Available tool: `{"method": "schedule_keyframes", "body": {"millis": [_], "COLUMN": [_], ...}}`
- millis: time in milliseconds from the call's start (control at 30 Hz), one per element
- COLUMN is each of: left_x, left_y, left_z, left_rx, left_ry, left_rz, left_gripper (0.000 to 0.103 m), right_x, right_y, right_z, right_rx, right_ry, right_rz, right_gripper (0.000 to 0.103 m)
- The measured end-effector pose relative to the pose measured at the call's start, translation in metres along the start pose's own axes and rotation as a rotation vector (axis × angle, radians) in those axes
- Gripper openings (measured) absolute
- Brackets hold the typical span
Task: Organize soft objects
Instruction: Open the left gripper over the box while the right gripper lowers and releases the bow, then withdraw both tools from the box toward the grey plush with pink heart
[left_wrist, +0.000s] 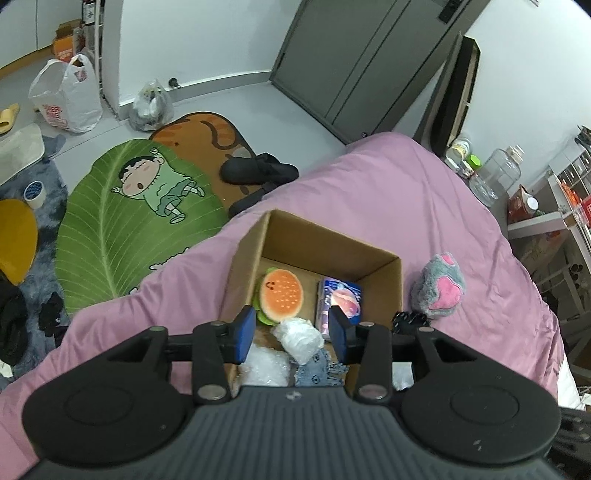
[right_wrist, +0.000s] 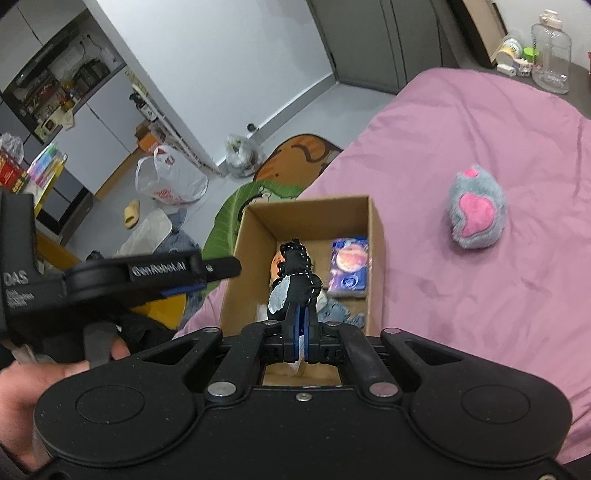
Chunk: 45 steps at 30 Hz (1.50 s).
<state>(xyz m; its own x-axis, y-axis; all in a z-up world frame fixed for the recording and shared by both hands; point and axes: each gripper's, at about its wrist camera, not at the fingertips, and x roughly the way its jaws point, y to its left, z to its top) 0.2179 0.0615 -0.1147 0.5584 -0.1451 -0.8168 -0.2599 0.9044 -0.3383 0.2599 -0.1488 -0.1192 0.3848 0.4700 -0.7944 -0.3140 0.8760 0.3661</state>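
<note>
While the right tongs (right_wrist: 302, 332) pinch a small black soft thing (right_wrist: 297, 273) over the cardboard box (right_wrist: 376, 236) in the middle of the frame, the best move would be to go lower, then let go so it falls inside and not on the pink bed (right_wrist: 461, 147). The left tongs (left_wrist: 292, 334) are wide open and hold nothing; they hang over the near end of the box (left_wrist: 332, 240). Inside lie one burger plush (left_wrist: 282, 295), one blue pack (left_wrist: 340, 301), one clear plastic wad (left_wrist: 301, 338) and one blue cloth bit (left_wrist: 319, 367). One gray and pink fluffy toy (right_wrist: 476, 214) sits on the bed at the right of the frame, well apart from the box. It probably goes in next.
</note>
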Motion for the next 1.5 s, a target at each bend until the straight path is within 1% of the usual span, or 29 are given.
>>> {"method": "schedule_keyframes", "body": {"millis": [167,233,267,333,367,400,467,533,567,600,667,733,867,933,1133,1400,1500], "left_x": [-0.008,-0.013,-0.016,-0.020,-0.021,-0.023,-0.026,-0.029,-0.030,-0.032,-0.034,-0.036,-0.040,-0.041,-0.043,-0.041,-0.040], "left_y": [0.005,0.006,0.006,0.005,0.004,0.003,0.002,0.000,-0.001,-0.002,-0.004,-0.007,-0.015,-0.018,-0.030,-0.048,-0.054], "left_z": [0.001,0.000,0.000,-0.001,-0.002,-0.002,-0.002,-0.003,-0.003,-0.004,-0.005,-0.005,-0.006,-0.007,-0.008,-0.011,-0.010], "left_rx": [-0.002,-0.002,-0.002,0.004,0.012,0.016,0.020,0.019,0.020,0.023,0.026,0.035,0.052,0.055,0.074,0.094,0.097], "left_ry": [0.007,0.002,-0.002,0.000,0.003,0.005,0.006,-0.001,-0.004,-0.008,-0.008,-0.007,-0.011,-0.013,-0.022,-0.015,-0.011], "left_rz": [0.023,0.023,0.027,0.033,0.036,0.039,0.043,0.048,0.053,0.058,0.063,0.069,0.086,0.094,0.128,0.129,0.129], "left_gripper": [0.043,0.044,0.047,0.054,0.057,0.059,0.068,0.074,0.077,0.078,0.081,0.083,0.085,0.085,0.087,0.087,0.087], "right_x": [0.007,0.009,0.010,0.010,0.009,0.008,0.004,-0.001,-0.003,-0.005,-0.011,-0.015,-0.024,-0.028,-0.037,-0.047,-0.049], "right_y": [0.002,0.003,0.003,0.002,0.002,0.001,0.000,0.000,-0.001,-0.003,-0.006,-0.009,-0.016,-0.020,-0.034,-0.054,-0.063], "right_z": [-0.008,-0.011,-0.013,-0.016,-0.018,-0.019,-0.019,-0.019,-0.018,-0.018,-0.016,-0.015,-0.008,-0.006,0.000,0.006,0.008], "right_rx": [-0.004,-0.016,-0.019,-0.009,-0.008,-0.008,-0.004,-0.004,-0.004,-0.004,-0.003,0.003,0.006,0.006,0.022,0.051,0.064], "right_ry": [0.025,0.045,0.057,0.065,0.065,0.063,0.057,0.044,0.037,0.029,0.016,0.004,-0.026,-0.036,-0.070,-0.108,-0.120], "right_rz": [0.009,0.002,0.000,-0.012,-0.015,-0.014,-0.008,-0.007,-0.008,-0.007,-0.002,0.000,0.000,0.001,-0.004,-0.006,-0.004], "right_gripper": [0.003,0.007,0.009,0.018,0.025,0.027,0.030,0.036,0.040,0.042,0.042,0.043,0.050,0.051,0.059,0.072,0.073]}}
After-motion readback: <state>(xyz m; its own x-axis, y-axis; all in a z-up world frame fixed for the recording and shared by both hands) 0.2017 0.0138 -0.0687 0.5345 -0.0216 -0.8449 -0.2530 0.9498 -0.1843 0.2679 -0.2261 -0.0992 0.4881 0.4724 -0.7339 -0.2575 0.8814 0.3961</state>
